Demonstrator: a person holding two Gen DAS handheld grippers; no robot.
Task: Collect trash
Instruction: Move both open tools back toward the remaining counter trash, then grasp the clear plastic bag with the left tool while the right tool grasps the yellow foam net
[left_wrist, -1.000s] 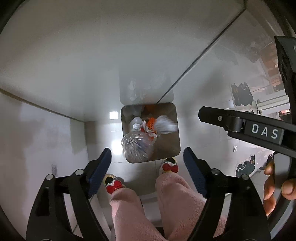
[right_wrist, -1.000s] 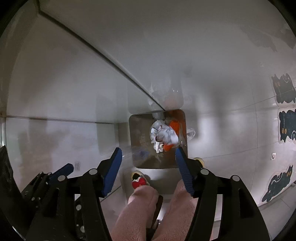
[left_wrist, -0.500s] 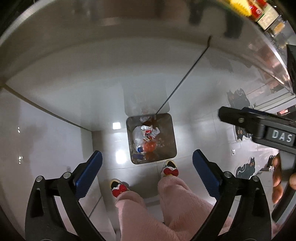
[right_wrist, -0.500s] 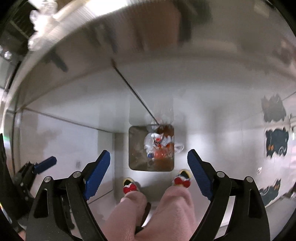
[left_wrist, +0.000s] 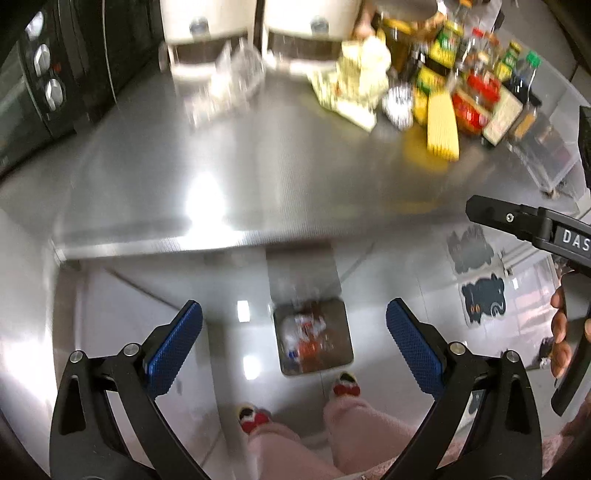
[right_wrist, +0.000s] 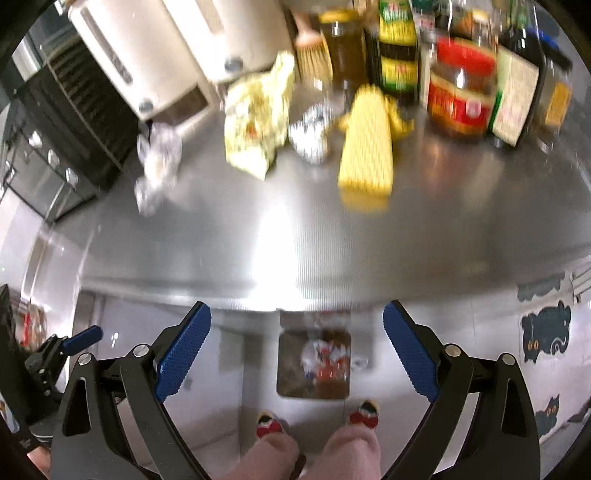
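Both claws, left claw (left_wrist: 294, 345) & right claw (right_wrist: 297, 349), now up from square brown trash bin (left_wrist: 341, 334) w/ jaws wide, empty; steel surface (right_wrist: 295, 229) back in view, crumpled yellow wrapper (right_wrist: 256, 122) prob next.

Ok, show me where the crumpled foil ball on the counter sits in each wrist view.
Left wrist: foil ball sits upper right, just left of the yellow package.
Right wrist: foil ball sits upper centre, between the pale yellow wrapper and the yellow package.
Shared landmark: the trash bin on the floor, bottom centre in both.
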